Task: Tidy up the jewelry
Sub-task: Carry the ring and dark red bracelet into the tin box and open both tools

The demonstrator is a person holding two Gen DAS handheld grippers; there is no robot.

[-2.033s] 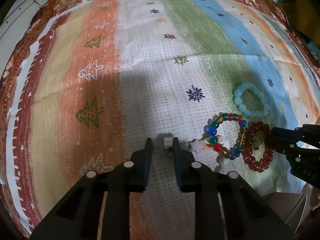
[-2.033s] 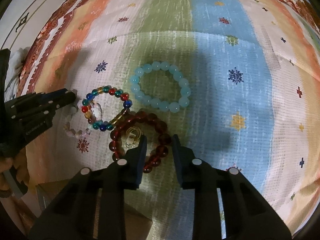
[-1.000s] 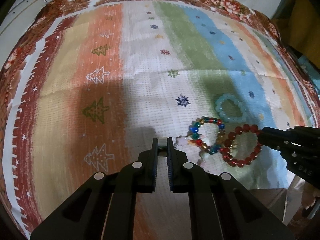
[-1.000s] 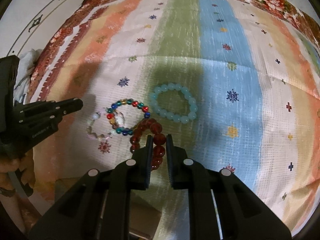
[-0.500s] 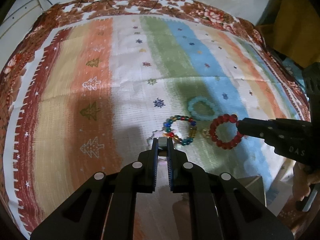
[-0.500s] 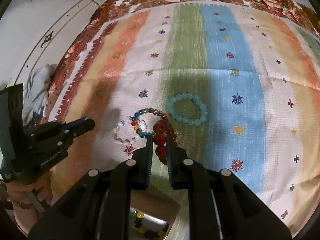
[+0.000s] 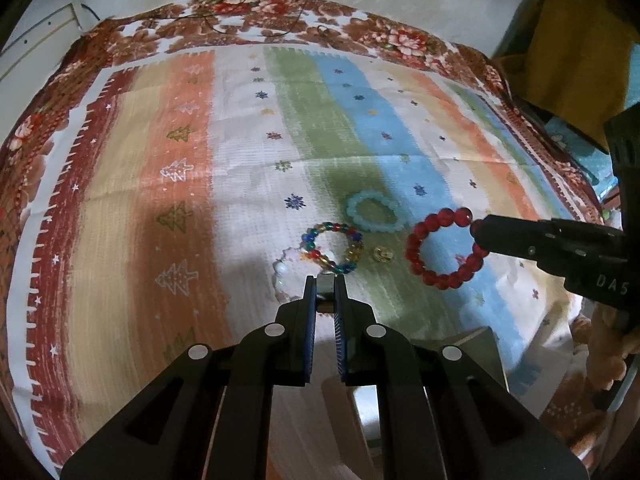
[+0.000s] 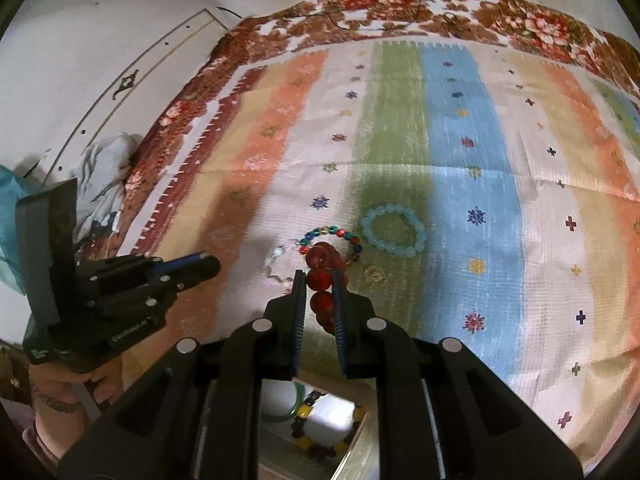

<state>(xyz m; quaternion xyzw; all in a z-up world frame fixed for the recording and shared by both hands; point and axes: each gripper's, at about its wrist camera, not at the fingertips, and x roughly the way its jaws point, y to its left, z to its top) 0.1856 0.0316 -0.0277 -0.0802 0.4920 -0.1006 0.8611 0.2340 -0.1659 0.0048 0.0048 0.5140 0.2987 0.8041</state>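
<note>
Right gripper (image 8: pixel 320 286): clenched on the red round-bead bracelet (image 7: pixel 442 250), lifted clear of the striped, flower-bordered cloth (image 7: pixel 240 152). In the left wrist view the loop hangs open from the jaw tips at about 3 o'clock; in the right wrist view its beads stack between the pads.

Left gripper (image 7: pixel 324 286): clenched on a small pale bead (image 7: pixel 325 288) at the jaw tips. It appears to belong to the clear-and-white bead bracelet (image 7: pixel 282 270), which lies just beyond the tips at 11 o'clock; the join cannot be made out.

On the cloth: multicoloured glass-bead bracelet (image 7: pixel 334 250) at 12 o'clock from the left tips, touching the clear one. Pale turquoise bead bracelet (image 7: pixel 374 212) at 1 o'clock, just beside it. Small gold ornament (image 7: pixel 383 255) between the multicoloured bracelet and the hanging red loop.

Container: open pale box (image 8: pixel 348 452) at the near edge of the cloth, at 6 o'clock under the right gripper. Contents visible: a dark bead bracelet with yellow beads (image 8: pixel 316 428) and a green ring-shaped band (image 8: pixel 294 410), lying on a white lining. The rest of the interior is hidden by the gripper.

A hand (image 8: pixel 76 384) holds the left gripper's handle at 8 o'clock.
</note>
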